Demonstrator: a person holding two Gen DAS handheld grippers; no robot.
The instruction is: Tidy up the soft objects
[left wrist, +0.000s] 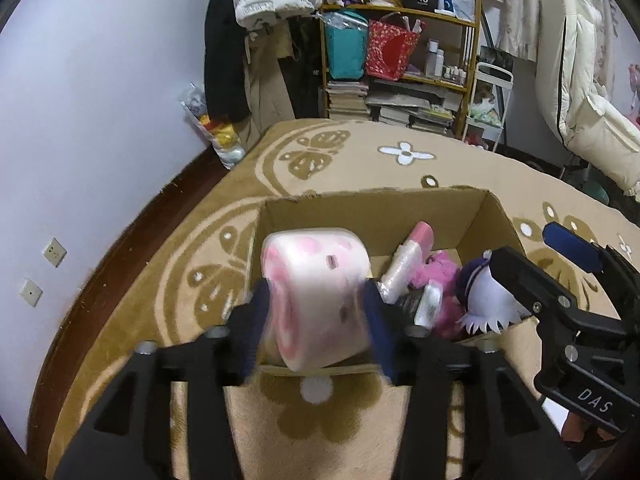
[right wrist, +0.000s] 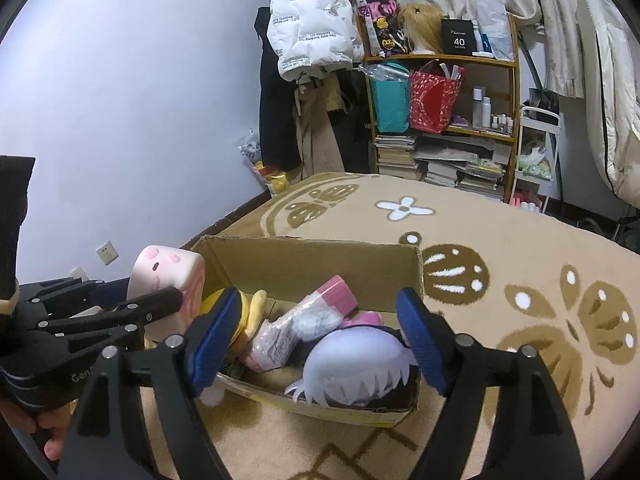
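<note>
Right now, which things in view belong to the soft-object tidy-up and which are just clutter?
Job:
- cardboard box
- pink roll plush between the left tongs
- lavender-haired plush in the box
- yellow plush in the box
- right tongs, open, empty

Lying about:
- bookshelf
- white puffer jacket
- patterned rug

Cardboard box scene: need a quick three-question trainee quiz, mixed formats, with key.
1. True or false: the cardboard box is empty.
2. Where is the pink-and-white roll plush? A) between the fingers of the left gripper, above the box's near edge; B) on the shelf; C) flat on the floor beyond the box.
3. What surface does the box stand on?

Key: 1. False, several soft toys lie in it. 2. A. 3. The patterned carpet.
</note>
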